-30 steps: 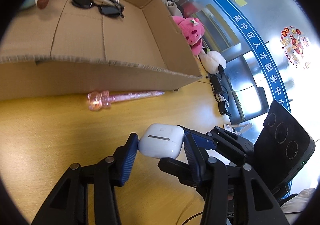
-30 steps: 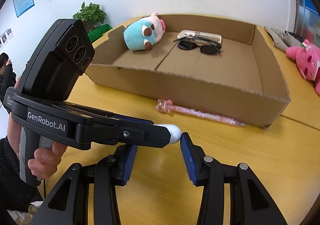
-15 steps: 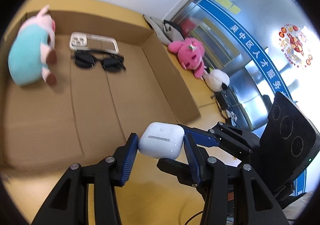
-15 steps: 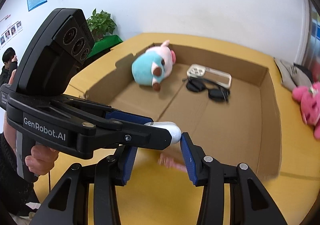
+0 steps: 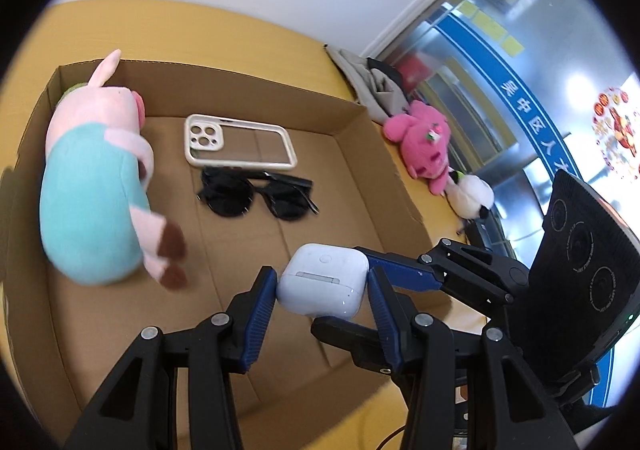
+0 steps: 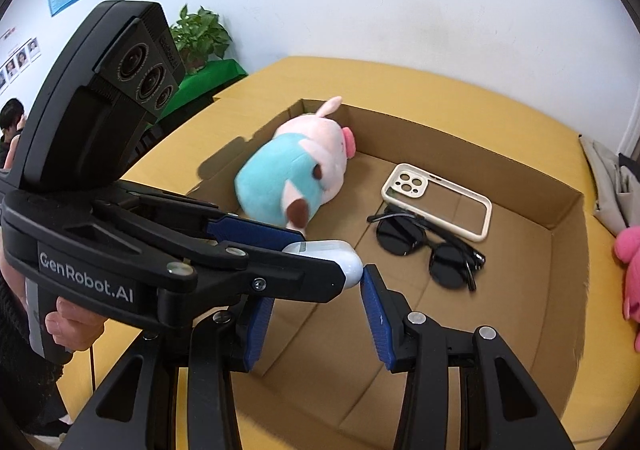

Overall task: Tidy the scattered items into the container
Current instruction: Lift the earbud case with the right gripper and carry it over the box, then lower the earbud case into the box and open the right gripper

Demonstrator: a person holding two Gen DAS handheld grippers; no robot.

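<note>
White wall behind, glass front with a blue band off to the right; yellow desk point(image 6: 472, 89) below, carrying a shallow cardboard box point(image 5: 372, 153) with its top open. Box walls low all round; near wall just beneath both tools in the right wrist view. Inside, along the far left wall: plush pig point(image 5: 92, 185), lying lengthwise, snout toward the far corner. Beside it, nearer the far wall: phone case point(image 5: 240, 145), flat, long axis running left to right. Just in front of the case: sunglasses point(image 5: 258, 195), folded, lenses side by side along the same line. Bare cardboard floor over the near half and the right side of the box, wide enough to set something down. Outside the right wall: pink plush point(image 5: 424, 145) and a white plush on the desk, well clear of the box.

Left hand-held gripper point(image 5: 322, 290) clenched on a white earbud case point(image 5: 324, 282), blue pads pressed to its two sides, held in the air above the near part of the box floor. Case's long axis crosswise between the pads, lid seam facing the camera. Right hand-held gripper point(image 6: 312, 314) at the same case from the other side: one pad against its rounded end, the other pad hidden behind the left tool, so grip there cannot be told.
</note>
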